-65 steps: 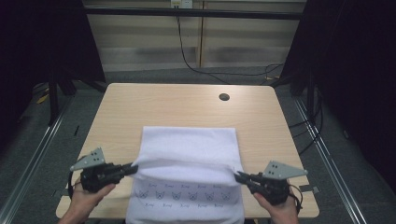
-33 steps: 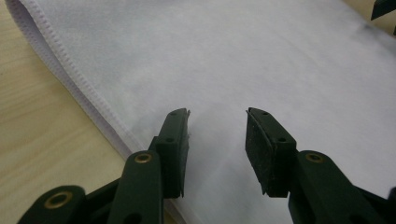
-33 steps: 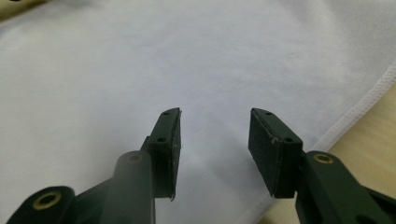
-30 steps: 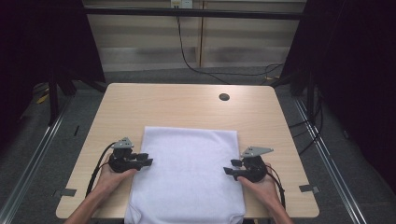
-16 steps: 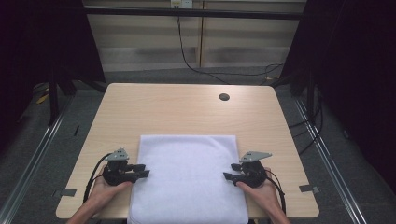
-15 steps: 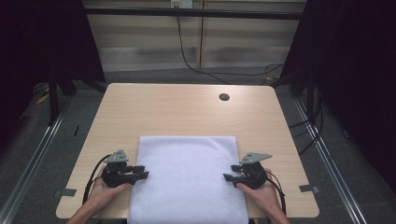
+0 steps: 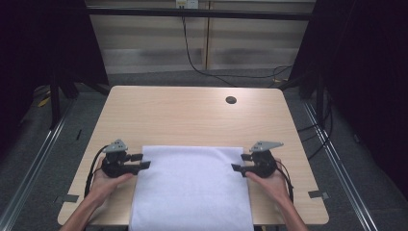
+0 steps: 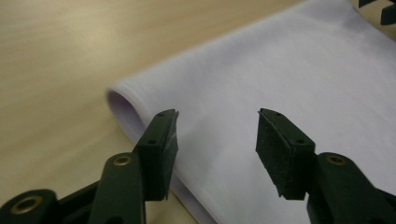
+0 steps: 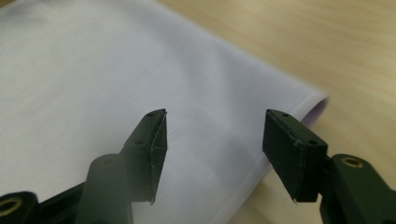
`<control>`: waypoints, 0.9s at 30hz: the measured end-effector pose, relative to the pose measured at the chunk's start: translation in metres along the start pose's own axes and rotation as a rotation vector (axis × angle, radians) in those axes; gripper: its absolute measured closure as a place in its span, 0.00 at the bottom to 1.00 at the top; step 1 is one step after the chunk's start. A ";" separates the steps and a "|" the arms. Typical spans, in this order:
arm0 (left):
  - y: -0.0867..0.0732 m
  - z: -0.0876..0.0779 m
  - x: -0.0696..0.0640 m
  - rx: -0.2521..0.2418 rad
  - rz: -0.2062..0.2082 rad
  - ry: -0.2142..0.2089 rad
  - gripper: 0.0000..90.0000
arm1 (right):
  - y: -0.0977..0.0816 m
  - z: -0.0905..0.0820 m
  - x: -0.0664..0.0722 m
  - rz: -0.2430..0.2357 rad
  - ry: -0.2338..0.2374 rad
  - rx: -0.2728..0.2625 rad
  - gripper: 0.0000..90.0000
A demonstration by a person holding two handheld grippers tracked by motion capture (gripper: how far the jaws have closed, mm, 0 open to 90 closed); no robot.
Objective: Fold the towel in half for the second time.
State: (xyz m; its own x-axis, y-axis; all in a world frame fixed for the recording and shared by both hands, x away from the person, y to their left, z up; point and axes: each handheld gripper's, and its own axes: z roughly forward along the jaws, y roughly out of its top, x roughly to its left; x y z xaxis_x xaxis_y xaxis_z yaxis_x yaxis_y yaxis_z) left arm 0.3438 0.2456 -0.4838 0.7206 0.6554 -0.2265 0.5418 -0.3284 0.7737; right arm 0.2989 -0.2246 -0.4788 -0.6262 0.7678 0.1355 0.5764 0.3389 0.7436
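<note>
Hanging over the near edge of the wooden table (image 7: 192, 115), the folded white cloth (image 7: 192, 187) lay flat between the two grippers, its near end draped out of sight below the tabletop and its far fold running straight across the table's near half. The left gripper (image 7: 140, 161) stood at the cloth's left border with its jaws apart and nothing pressed between them; they had just been opening, and in the left gripper view the doubled edge (image 8: 122, 105) lay free beneath the pads. The right gripper (image 7: 242, 162) mirrored it at the right border, its jaws likewise spread, just opened and clear of the fabric (image 9: 140, 65). The cloth was judged light, soft and limp, unlikely to slip on rubber pads but sure to sag and crease wherever unsupported; it is not fragile. The soundest hold appeared to be the two far corners, where the rounded fold offered a lip, each pinched through both layers. The overhang at the near edge was noted as a risk of sliding off. Beyond the fold the tabletop lay bare as far as a cable hole (image 7: 231, 100) near the far right corner, giving ample room.
</note>
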 end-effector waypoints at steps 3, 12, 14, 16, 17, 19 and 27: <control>0.006 0.011 0.015 0.000 -0.035 0.029 0.46 | 0.013 0.016 -0.017 0.011 -0.020 0.008 0.42; 0.000 0.021 0.035 0.002 -0.085 0.052 0.43 | 0.023 0.039 -0.031 0.043 -0.008 0.048 0.46; -0.001 0.023 0.035 0.011 -0.067 0.045 0.47 | 0.021 0.041 -0.032 0.050 -0.001 0.051 0.48; -0.002 0.025 0.035 0.022 -0.060 0.037 0.49 | 0.019 0.042 -0.033 0.056 0.007 0.058 0.50; -0.002 0.026 0.035 0.026 -0.058 0.029 0.49 | 0.017 0.042 -0.033 0.053 0.013 0.055 0.51; -0.002 0.027 0.035 0.027 -0.061 0.035 0.50 | 0.016 0.043 -0.032 0.055 0.014 0.066 0.53; -0.003 0.030 0.031 0.028 -0.027 -0.002 0.80 | 0.014 0.043 -0.035 0.074 0.029 0.060 0.81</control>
State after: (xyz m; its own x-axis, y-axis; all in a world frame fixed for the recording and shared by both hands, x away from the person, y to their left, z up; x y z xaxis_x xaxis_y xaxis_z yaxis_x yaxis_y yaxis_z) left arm 0.3776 0.2467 -0.5109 0.7067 0.6625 -0.2481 0.5726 -0.3298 0.7506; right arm 0.3509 -0.2234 -0.5012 -0.5952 0.7762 0.2081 0.6515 0.3145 0.6903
